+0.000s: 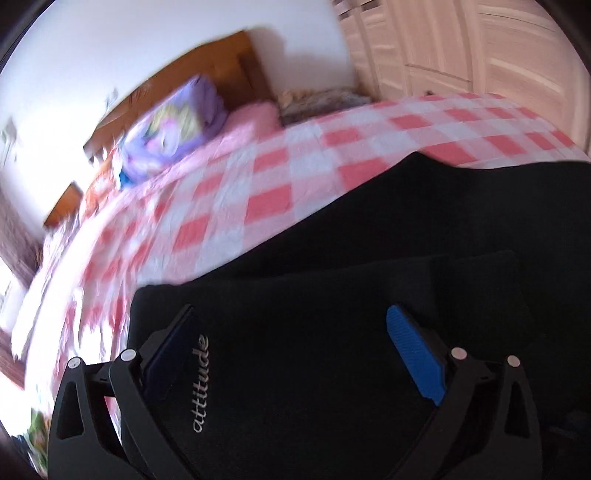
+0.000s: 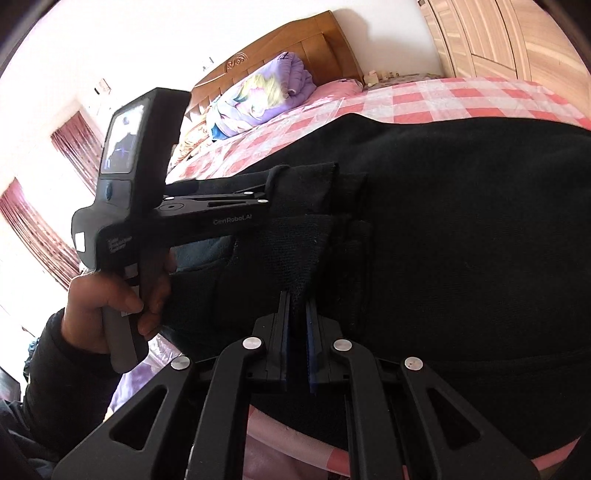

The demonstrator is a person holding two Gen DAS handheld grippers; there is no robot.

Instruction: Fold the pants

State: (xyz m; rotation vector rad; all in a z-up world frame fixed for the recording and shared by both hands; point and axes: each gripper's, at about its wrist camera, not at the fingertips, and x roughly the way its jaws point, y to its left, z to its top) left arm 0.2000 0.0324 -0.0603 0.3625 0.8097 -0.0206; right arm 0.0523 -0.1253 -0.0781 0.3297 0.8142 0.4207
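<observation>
The black pants (image 1: 369, 236) lie on a bed with a pink and white checked cover (image 1: 229, 184); a part with the word "attitude" lies between my left fingers. My left gripper (image 1: 295, 332) is open, its jaws wide apart just over the pants, blue pad (image 1: 413, 350) showing. In the right wrist view the pants (image 2: 461, 221) fill the right side. My right gripper (image 2: 297, 314) is shut on a raised fold of the black fabric (image 2: 295, 251). The left gripper's body (image 2: 147, 206), held in a hand, reaches onto the pants from the left.
A folded purple quilt (image 2: 266, 92) lies by the wooden headboard (image 2: 295, 48) at the far end of the bed. A wardrobe (image 2: 498, 33) stands at the right. Red curtains (image 2: 33, 229) hang at the left.
</observation>
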